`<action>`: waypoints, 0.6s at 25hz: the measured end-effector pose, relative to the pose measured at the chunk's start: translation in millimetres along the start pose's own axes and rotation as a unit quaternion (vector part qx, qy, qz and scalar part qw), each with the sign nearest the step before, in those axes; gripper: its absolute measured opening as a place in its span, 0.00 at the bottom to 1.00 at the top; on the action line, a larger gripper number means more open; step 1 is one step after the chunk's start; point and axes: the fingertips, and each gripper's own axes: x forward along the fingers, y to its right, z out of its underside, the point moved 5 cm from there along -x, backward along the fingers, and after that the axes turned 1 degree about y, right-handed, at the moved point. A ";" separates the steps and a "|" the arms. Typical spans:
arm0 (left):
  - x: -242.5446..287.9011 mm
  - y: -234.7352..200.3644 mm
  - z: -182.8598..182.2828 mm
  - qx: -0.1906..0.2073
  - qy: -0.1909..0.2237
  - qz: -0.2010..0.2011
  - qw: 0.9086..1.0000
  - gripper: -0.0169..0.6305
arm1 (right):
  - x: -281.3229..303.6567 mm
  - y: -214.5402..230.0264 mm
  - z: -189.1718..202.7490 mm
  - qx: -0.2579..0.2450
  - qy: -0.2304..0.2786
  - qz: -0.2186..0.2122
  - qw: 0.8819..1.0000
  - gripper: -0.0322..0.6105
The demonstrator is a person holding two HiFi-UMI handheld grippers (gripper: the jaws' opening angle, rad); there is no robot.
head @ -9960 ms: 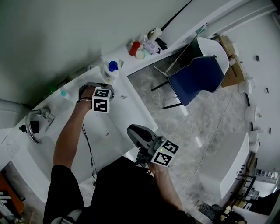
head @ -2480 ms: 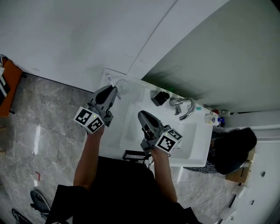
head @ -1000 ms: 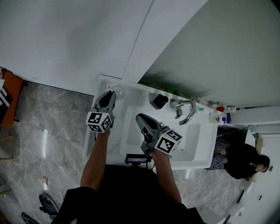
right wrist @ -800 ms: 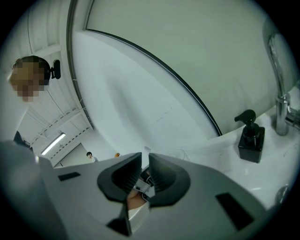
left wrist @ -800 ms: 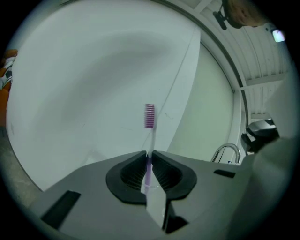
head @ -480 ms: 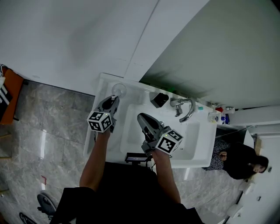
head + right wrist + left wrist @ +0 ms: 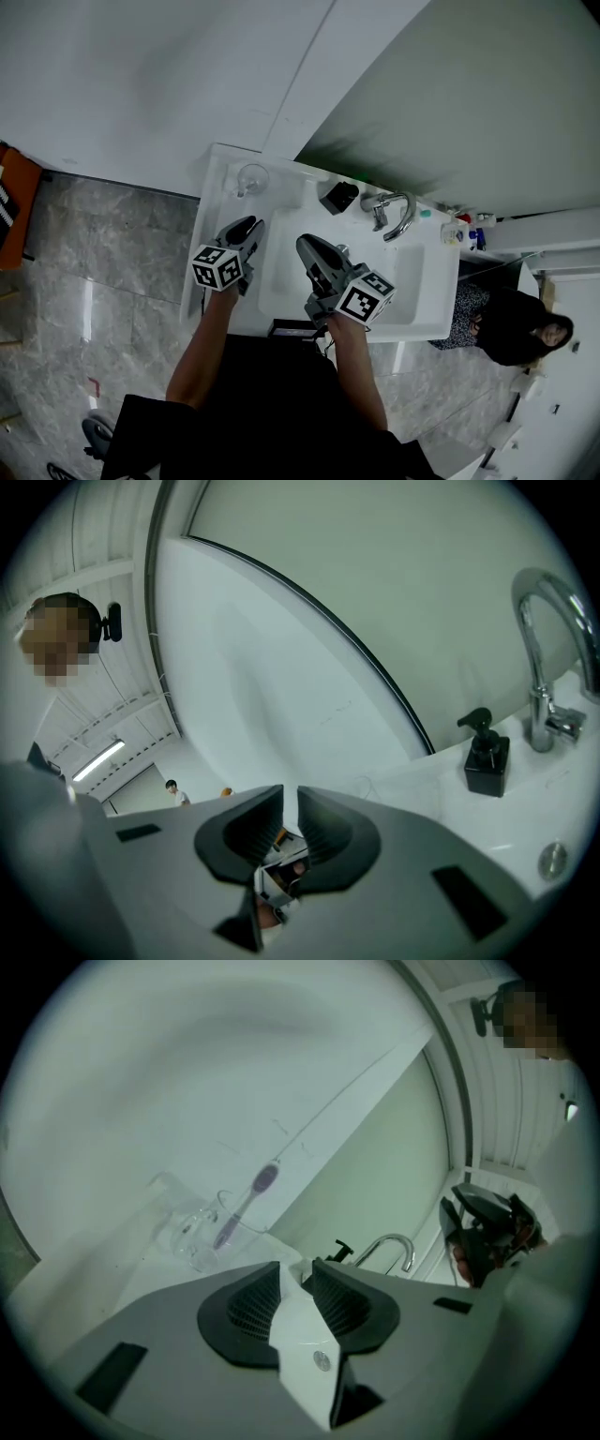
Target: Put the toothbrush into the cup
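washbasin corner, shown from overhead and from both grippers. the purple toothbrush [image 7: 246, 1206] stands tilted inside the clear cup [image 7: 192, 1232], bristle head up and above the rim, left of centre in the left gripper view. in the head view the cup sits at the upper-left corner of the white counter [image 7: 214, 202]. the left gripper [image 7: 248, 228] hovers near the cup but apart from it, jaws drawn nearly together on nothing. the right gripper [image 7: 307, 248] hangs over the basin, jaws likewise pressed close and empty. the black soap dispenser [image 7: 486, 754] and chrome faucet [image 7: 553, 658] lie at the right of its view. by this layout the placing looks done. the brush is probably light, stiff and slim, with a smooth handle likely to slip. any regrasp belongs on the handle above the rim. the cup looks easy to tip.
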 end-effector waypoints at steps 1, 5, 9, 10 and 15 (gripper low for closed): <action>-2.6 4.8 1.4 -0.007 0.004 0.009 1.000 0.18 | -2.9 -1.2 1.2 -0.001 0.001 0.004 1.000 0.13; -13.5 29.2 -0.3 -0.028 0.031 0.053 0.998 0.18 | -16.7 -1.9 6.8 -0.003 0.011 0.015 1.000 0.13; -30.6 52.4 -13.8 -0.036 0.071 0.090 0.993 0.17 | -28.8 -8.6 3.9 -0.010 0.022 0.018 1.000 0.13; -35.5 59.1 -18.2 -0.034 0.081 0.099 0.991 0.16 | -31.9 -10.5 2.9 -0.012 0.026 0.013 0.999 0.13; -60.0 100.2 -42.2 -0.001 0.132 0.150 0.980 0.04 | -52.9 -21.3 -2.4 -0.021 0.048 -0.016 0.998 0.09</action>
